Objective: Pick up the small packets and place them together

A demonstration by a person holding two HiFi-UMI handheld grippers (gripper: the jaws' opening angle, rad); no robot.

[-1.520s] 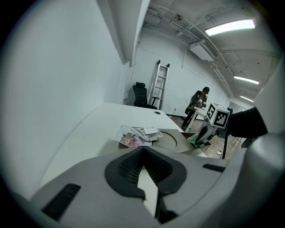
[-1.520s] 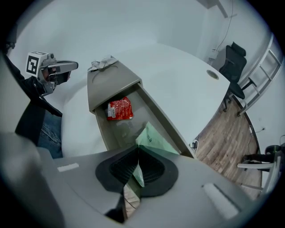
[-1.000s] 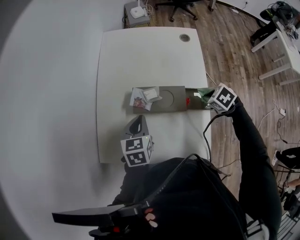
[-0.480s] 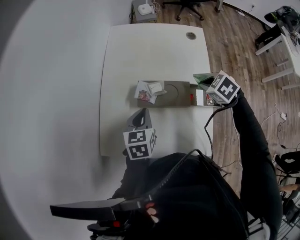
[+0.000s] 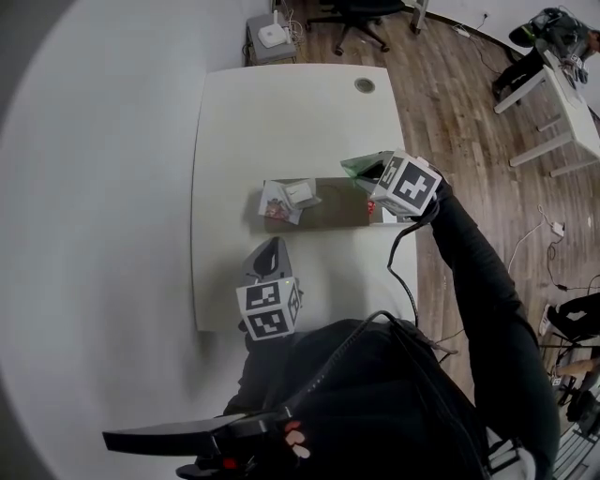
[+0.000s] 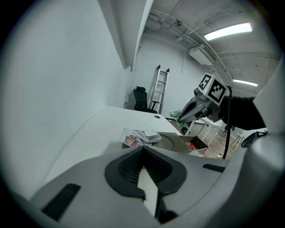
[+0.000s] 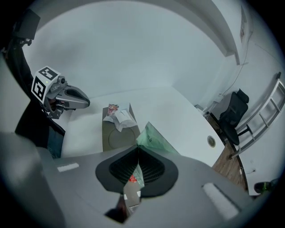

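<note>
left gripper (image 5: pixel 276 244) — jaws together, angled down | right gripper (image 5: pixel 367 172) — jaws clamped, pointing steeply down

There are two grippers: the left gripper (image 5: pixel 273 249) and the right gripper (image 5: pixel 372 172), with two marker cubes, one on each. There is one white table (image 5: pixel 281 112) with one round hole (image 5: pixel 364 85) in it, and one grey mat (image 5: pixel 333 202). One green packet (image 5: pixel 357 163), one small red packet (image 5: pixel 372 208), and a little pile (image 5: pixel 286 199) of at least two more packets. One black chair (image 5: pixel 361 13) and one ladder (image 6: pixel 160 85)
</note>
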